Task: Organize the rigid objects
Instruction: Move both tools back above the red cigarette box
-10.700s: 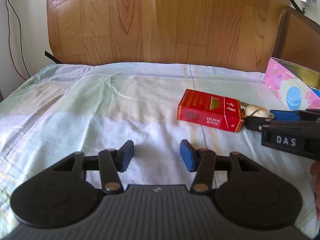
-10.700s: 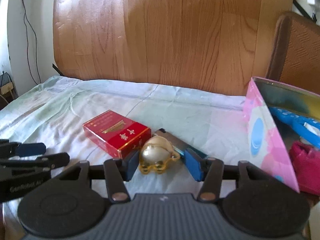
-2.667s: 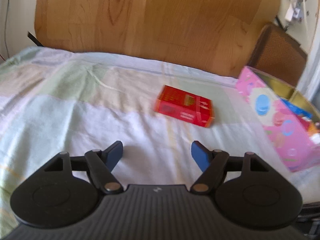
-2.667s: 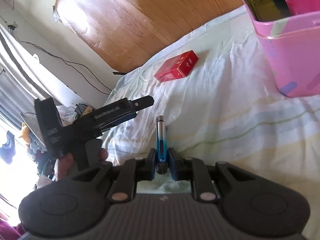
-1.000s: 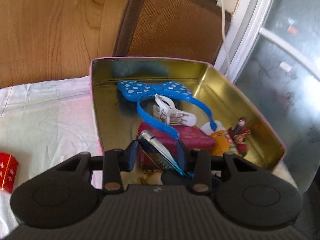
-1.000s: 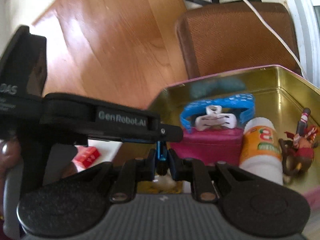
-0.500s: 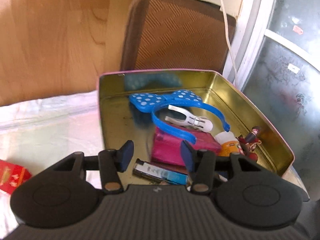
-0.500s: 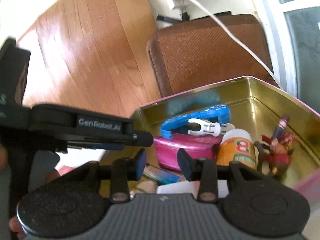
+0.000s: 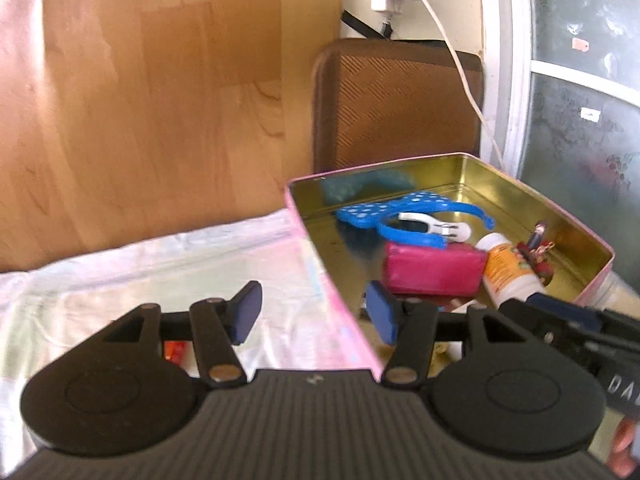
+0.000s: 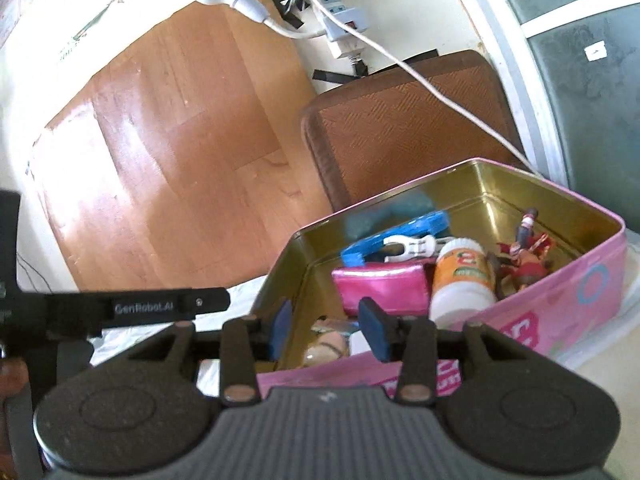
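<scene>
A pink tin box [image 9: 320,280] [image 10: 560,292] with a gold inside holds a blue dotted headband [image 9: 404,208] [image 10: 360,250], a white clip [image 9: 432,226], a magenta pouch [image 9: 432,270] [image 10: 380,282], an orange-labelled bottle [image 9: 508,276] [image 10: 464,276] and a small figurine [image 10: 524,260]. My left gripper [image 9: 312,314] is open and empty, straddling the box's left wall. My right gripper [image 10: 326,330] is open and empty above the box's near corner, over a pale round trinket [image 10: 326,346]. A sliver of the red cigarette pack [image 9: 175,350] shows behind the left finger.
The box stands on a pale bedsheet [image 9: 120,280] before a wooden headboard [image 9: 140,100]. A brown woven chair back [image 9: 400,108] stands behind the box. A white power strip [image 10: 340,20] with a cable hangs on the wall. A window frame is at the right.
Both grippers have drawn back and up from the box; the left one has shifted left across the box wall. The lighter dropped in the box is now out of sight.
</scene>
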Available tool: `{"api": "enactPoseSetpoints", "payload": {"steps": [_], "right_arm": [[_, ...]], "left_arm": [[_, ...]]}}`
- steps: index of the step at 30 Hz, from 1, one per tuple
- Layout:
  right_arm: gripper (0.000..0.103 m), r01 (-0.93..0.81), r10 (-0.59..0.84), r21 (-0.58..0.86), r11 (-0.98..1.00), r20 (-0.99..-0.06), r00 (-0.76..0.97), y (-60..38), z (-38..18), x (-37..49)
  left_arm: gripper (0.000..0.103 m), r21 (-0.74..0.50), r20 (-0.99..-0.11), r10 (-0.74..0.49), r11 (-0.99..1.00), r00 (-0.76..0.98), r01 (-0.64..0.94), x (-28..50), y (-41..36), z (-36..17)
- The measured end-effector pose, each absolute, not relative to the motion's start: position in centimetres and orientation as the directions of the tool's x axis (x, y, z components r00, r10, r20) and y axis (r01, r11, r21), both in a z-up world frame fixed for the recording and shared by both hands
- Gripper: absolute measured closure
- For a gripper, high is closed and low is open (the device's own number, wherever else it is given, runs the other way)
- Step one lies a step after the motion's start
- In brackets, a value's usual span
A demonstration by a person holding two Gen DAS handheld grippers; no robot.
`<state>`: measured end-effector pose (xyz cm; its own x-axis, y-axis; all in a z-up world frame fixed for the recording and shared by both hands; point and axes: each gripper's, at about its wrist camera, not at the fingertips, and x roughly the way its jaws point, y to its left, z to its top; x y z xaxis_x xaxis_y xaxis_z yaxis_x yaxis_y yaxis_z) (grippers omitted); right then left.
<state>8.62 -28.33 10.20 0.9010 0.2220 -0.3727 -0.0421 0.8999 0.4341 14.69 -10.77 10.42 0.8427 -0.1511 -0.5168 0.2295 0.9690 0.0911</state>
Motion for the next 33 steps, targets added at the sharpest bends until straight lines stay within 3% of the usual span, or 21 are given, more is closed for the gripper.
{"api": "enactPoseSetpoints", "payload": {"steps": [20,33], "right_arm": [[0.062,-0.167,0.300,0.335,0.927,-0.398,0.867,-20.3,11.8,8.1],[0.061,-0.247,0.344,0.257,0.934,-0.467,0.814,-15.1,10.7,9.0]], "left_arm": [[0.038,0.084,-0.505,-0.042,0.992,0.862,0.097,12.5,-2.8,8.0],[0.038,0.079,-0.540,0.049,0.997,0.841,-0.008,13.7,2.2,5.4]]}}
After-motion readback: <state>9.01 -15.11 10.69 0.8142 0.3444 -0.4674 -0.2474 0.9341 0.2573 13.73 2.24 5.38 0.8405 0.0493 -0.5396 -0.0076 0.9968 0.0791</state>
